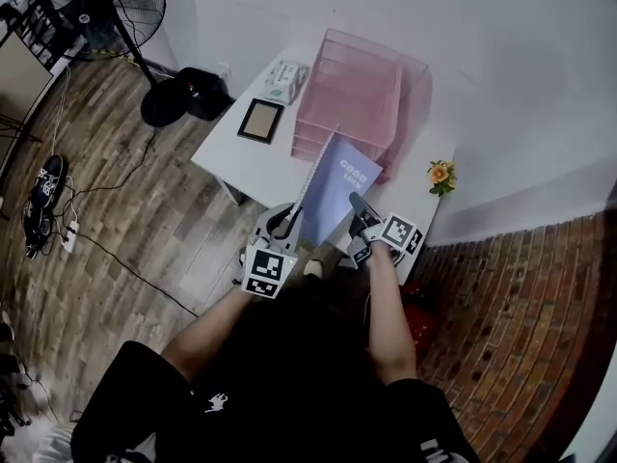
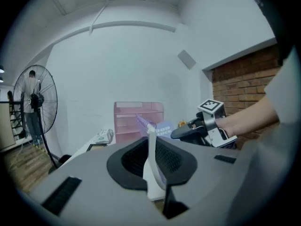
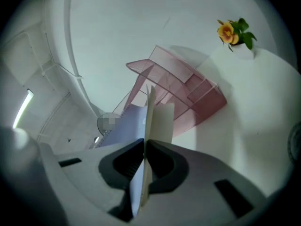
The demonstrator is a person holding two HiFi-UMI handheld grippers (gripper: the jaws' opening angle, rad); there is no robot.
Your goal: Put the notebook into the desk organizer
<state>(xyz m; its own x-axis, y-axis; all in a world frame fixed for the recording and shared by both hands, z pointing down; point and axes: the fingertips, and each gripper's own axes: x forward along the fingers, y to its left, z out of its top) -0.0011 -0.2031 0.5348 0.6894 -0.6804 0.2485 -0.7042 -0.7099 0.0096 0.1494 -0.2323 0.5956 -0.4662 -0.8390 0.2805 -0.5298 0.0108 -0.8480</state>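
Now my left claw (image 2: 151, 161) is closed on the spiral edge of the lilac notebook (image 1: 337, 186), and my right claw (image 3: 144, 160) pinches its opposite edge. Between them it hangs tilted in the air, just in front of the pink desk organizer (image 1: 362, 85) on the white surface (image 1: 236, 160).

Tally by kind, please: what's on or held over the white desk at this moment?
Notebook: 1
Organizer: 1
Frame: 1
Tissue pack: 1
Flower: 1
Total: 5
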